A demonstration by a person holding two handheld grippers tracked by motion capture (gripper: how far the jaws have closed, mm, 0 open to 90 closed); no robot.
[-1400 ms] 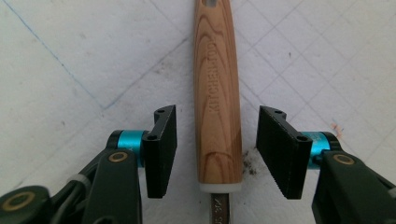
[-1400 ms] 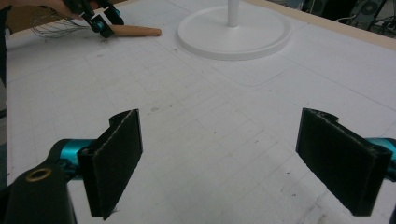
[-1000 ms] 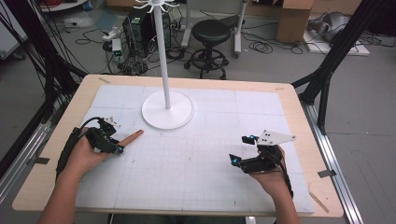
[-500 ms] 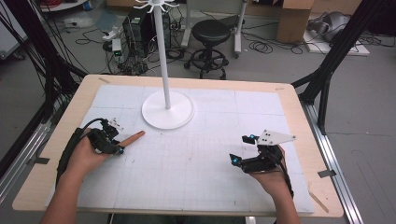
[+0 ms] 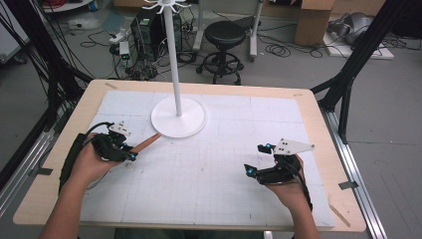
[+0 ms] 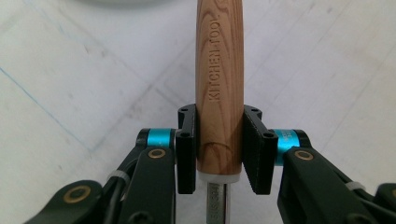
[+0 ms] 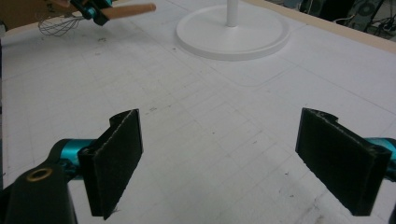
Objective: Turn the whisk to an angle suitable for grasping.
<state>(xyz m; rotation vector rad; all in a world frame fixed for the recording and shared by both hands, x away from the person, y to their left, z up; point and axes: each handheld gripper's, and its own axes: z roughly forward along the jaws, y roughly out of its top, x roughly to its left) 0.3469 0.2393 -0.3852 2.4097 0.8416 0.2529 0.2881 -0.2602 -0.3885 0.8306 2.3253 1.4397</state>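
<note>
We hold the whisk [image 6: 219, 88] pinched in the left gripper [image 6: 219, 149], handle pointing toward the stand base [image 5: 178, 117]; the right gripper [image 7: 233, 163] is spread, farther off.

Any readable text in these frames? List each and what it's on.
"KITCHEN TOOL": burned lengthwise into the whisk's wooden handle, held between the jaws of the left gripper.
Stamped letters on the metal shaft below the handle: too blurred and cut off to read.
Nothing readable on the white stand base, the gridded mat or the right gripper.
</note>
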